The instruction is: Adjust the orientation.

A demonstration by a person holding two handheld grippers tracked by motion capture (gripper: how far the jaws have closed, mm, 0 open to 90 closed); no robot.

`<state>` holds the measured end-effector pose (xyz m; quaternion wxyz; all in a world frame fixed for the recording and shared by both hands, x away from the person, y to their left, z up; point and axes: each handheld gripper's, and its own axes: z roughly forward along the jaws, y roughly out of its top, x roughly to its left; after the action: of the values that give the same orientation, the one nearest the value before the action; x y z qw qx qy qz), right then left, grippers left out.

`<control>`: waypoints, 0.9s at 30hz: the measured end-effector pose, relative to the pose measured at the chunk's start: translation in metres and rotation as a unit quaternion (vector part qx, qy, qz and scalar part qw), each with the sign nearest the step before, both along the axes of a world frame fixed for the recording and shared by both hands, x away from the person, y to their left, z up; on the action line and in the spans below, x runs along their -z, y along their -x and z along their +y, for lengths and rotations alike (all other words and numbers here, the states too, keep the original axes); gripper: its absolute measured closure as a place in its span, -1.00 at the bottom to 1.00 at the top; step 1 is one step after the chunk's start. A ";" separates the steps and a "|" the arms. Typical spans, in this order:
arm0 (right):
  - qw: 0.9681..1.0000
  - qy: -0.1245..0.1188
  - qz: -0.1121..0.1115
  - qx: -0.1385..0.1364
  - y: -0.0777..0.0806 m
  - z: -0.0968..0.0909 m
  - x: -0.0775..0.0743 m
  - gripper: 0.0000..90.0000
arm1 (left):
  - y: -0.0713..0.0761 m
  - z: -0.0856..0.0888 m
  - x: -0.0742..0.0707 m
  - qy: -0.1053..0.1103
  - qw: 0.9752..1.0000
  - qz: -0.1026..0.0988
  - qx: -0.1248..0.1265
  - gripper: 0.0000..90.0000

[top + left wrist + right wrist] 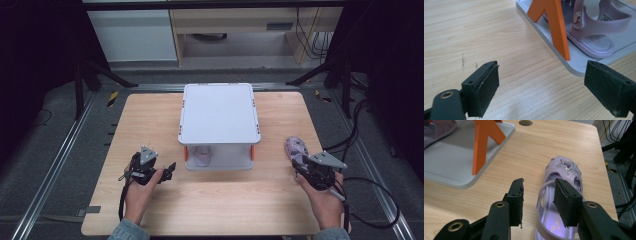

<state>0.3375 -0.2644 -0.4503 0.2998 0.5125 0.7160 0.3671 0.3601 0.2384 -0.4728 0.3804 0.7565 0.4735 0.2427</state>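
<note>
On the wooden tabletop [150,115], dead centre, sits a grey two-level rack [219,112] with a flat top and orange legs [557,30], and tucked on its lower shelf, toward the left, is one lilac sandal [594,30], its strap and round fastener clear in the left gripper view. Off to the right of the rack, flat on the wood and well clear of it, lies the second sandal [560,195], toe pointing away, a glittery star on its front and cut-outs around it. Now the right gripper [538,195] is poised right over that one: its jaws stand parted with a modest gap, one pad over the bare wood just beside the shoe, the other above the heel strap, nothing pinched between them as far as I can see. Over on the other side, the left gripper [541,82] hangs low above the wood with its jaws spread wide and empty, looking toward the near corner of the rack's bottom shelf. As for handling, this looks like a small moulded plastic shoe, so I'd judge it light, a bit flexible, glossy and likely slippery on the smooth faces. The thin back strap will probably bend and swing if taken alone; the firmer bet looks to be the side wall of the sole near the heel, or the rim of the upper where the material is thicker. No real breakage worry, though the sparkly trim might scuff under a hard squeeze.
</note>
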 end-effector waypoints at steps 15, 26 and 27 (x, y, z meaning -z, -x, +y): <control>0.999 0.018 0.048 0.005 -0.018 0.003 0.024 0.29 | 0.001 0.003 0.000 -0.003 1.000 0.006 -0.003 -0.70; 1.000 0.001 0.025 -0.007 -0.007 -0.005 0.014 0.88 | -0.001 0.005 0.000 0.000 1.000 0.004 -0.009 -0.69; 1.000 -0.005 0.020 -0.018 0.000 -0.004 0.009 0.88 | -0.001 0.005 0.000 -0.001 1.000 0.004 -0.010 -0.69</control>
<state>0.3376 -0.2684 -0.4597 0.2763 0.5079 0.7295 0.3654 0.3608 0.2437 -0.4727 0.3755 0.7530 0.4823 0.2438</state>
